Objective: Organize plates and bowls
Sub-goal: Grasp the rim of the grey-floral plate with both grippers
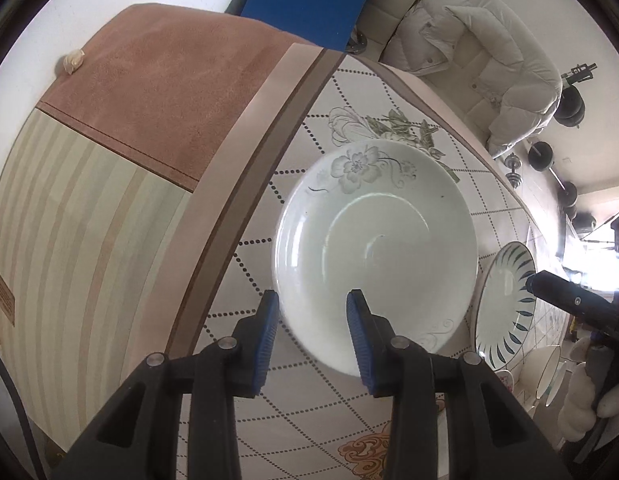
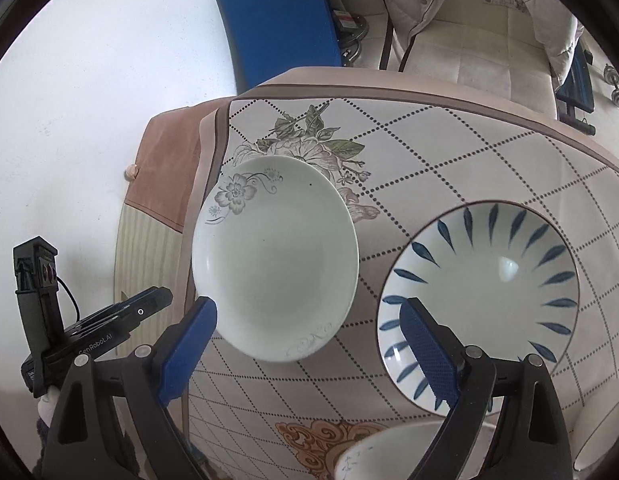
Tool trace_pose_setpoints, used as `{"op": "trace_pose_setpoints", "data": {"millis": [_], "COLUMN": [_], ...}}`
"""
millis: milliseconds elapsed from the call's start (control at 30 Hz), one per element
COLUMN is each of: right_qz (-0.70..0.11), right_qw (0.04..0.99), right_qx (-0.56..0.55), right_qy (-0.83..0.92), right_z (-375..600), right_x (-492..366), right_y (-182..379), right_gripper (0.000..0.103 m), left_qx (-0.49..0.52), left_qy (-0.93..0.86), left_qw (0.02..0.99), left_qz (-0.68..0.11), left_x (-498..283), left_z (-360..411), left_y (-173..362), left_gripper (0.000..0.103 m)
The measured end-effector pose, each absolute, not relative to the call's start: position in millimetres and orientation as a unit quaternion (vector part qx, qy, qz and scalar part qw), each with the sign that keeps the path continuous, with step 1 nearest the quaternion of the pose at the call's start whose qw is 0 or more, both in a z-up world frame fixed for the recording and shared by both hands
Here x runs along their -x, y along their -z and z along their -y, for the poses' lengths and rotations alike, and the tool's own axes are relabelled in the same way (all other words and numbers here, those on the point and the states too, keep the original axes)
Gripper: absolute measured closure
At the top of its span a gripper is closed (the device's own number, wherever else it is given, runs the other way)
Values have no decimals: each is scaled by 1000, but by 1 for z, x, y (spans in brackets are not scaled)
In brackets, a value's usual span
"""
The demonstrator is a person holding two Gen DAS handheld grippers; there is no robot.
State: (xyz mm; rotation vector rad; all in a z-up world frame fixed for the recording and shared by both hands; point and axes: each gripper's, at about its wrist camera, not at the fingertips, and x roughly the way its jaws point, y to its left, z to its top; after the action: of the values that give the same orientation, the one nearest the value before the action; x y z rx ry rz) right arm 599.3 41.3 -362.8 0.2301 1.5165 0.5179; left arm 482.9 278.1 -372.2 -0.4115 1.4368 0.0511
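Note:
A white plate with a grey flower print (image 1: 375, 248) (image 2: 275, 258) lies on the tablecloth near the table's left edge. My left gripper (image 1: 313, 336) is open, its blue pads straddling the plate's near rim area just above it. A bowl with blue leaf strokes (image 2: 479, 304) (image 1: 505, 300) sits to the right of the plate. My right gripper (image 2: 309, 352) is open wide above the gap between plate and bowl, empty. Another white bowl's rim (image 2: 389, 452) shows at the bottom of the right wrist view.
The table has a diamond-dotted floral cloth (image 2: 449, 152) with a brown border; its left edge drops to a pink and striped drape (image 1: 109, 160). A cream sofa with a puffer jacket (image 1: 469, 60) and a blue board (image 2: 277, 20) stand beyond. More dishes (image 1: 549, 372) sit at right.

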Motion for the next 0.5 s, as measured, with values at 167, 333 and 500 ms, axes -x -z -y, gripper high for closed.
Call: {"op": "trace_pose_setpoints", "data": {"millis": [167, 333, 500], "right_qz": [-705, -727, -741], "right_qw": [666, 644, 620], "right_qx": [-83, -81, -86], "right_qy": [-227, -224, -244], "right_z": [-68, -77, -88], "right_x": [-640, -662, -672], "right_y": [406, 438, 457], "right_gripper": [9, 17, 34], "left_qx": [203, 213, 216], "left_qy": [-13, 0, 21], "left_qw": [710, 698, 694], "left_qz": [-674, -684, -687], "left_x": [-500, -507, -509], "left_z": [-294, -298, -292], "left_y": [407, 428, 436], "left_gripper": [70, 70, 72]}}
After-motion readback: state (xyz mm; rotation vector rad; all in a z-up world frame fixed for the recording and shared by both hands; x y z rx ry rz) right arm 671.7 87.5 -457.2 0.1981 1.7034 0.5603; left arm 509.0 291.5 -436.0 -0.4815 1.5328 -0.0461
